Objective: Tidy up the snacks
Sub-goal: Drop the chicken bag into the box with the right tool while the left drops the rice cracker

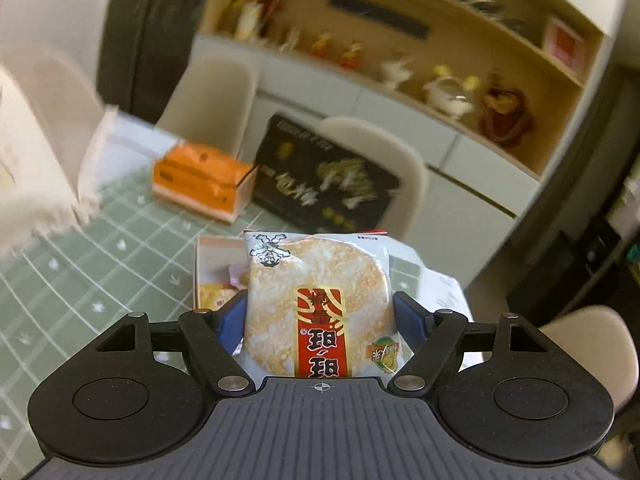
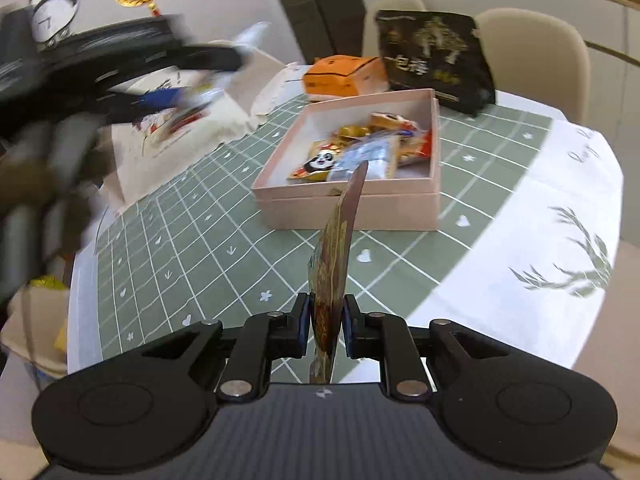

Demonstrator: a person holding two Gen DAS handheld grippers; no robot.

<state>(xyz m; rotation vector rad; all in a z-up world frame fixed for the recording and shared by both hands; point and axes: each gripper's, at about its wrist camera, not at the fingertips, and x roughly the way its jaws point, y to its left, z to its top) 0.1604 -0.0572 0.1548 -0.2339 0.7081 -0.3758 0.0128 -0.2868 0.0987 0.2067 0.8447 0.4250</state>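
Note:
My left gripper is shut on a rice cracker packet, white with a red label, held flat above the table. It shows blurred at the upper left of the right wrist view. My right gripper is shut on a thin gold and red snack packet, held edge-on above the green tablecloth. A pink box with several snack packets inside stands ahead of the right gripper. In the left wrist view the box lies just behind the cracker packet.
An orange tissue box and a black snack bag stand at the table's far side. A cream cloth bag lies on the left. Beige chairs surround the round table. A shelf with ornaments is behind.

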